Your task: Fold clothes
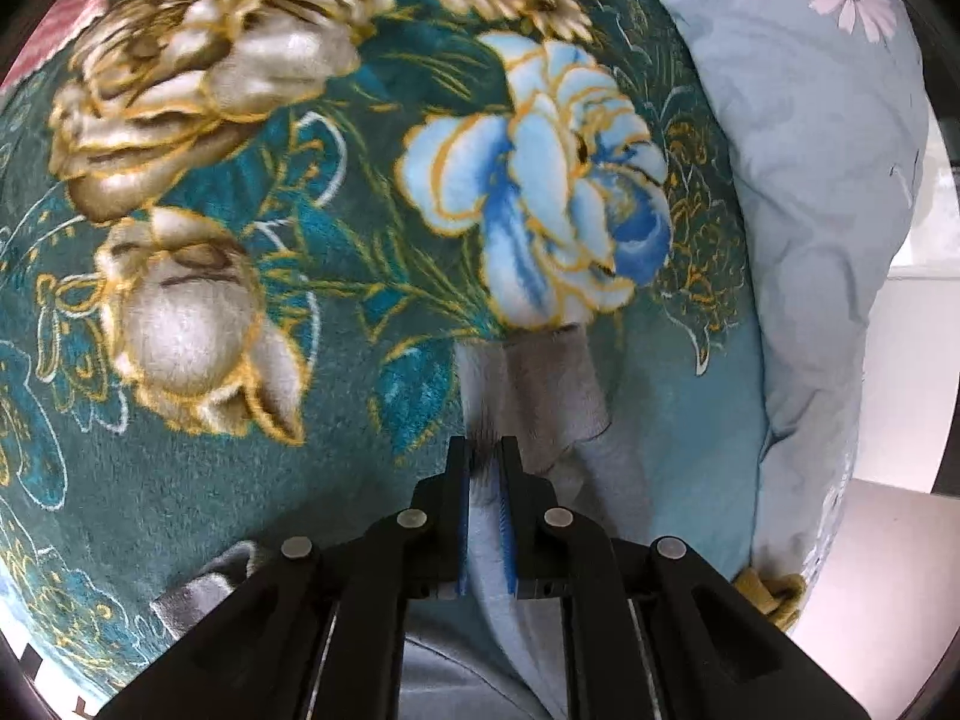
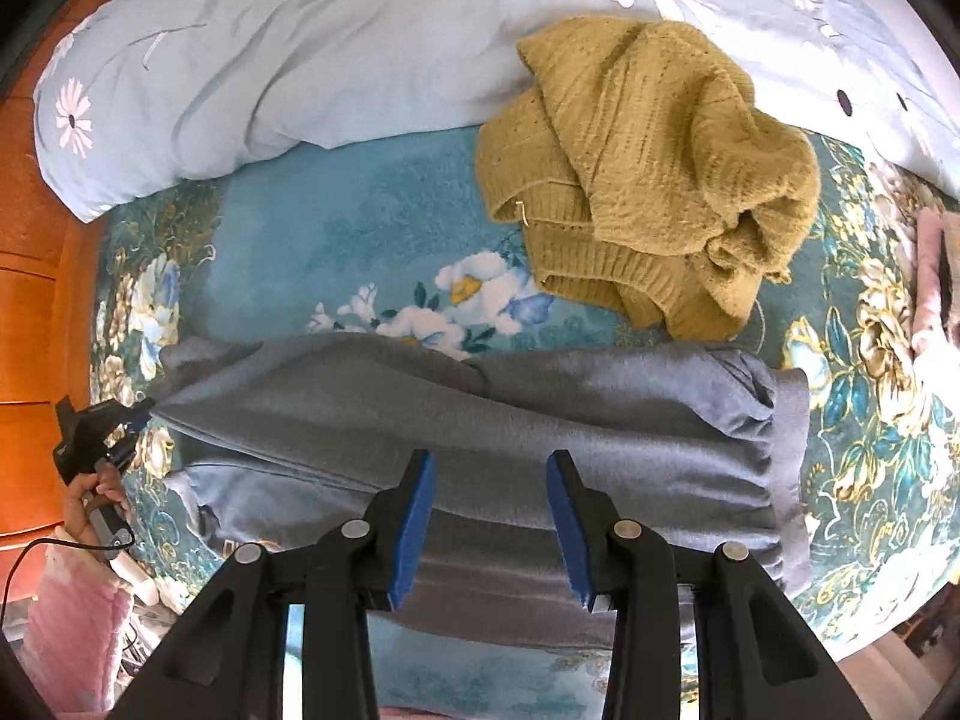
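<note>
Grey trousers (image 2: 480,420) | left gripper (image 1: 485,450) clamps cuff | right gripper (image 2: 489,462) above, spread

Your trousers (image 2: 480,420) lie across the bed (image 2: 336,240), sweater (image 2: 648,180) behind them, duvet (image 2: 300,48) behind that; your left hand-held gripper (image 2: 129,420) at their left end.

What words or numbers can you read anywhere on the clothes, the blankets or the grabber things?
None can be read.
Grey trousers: no print shows.
Mustard knit sweater: a small pale tag at the hem, too small to read.
Teal floral blanket and pale blue duvet: flower patterns only.
Left gripper and right gripper: no markings.
</note>
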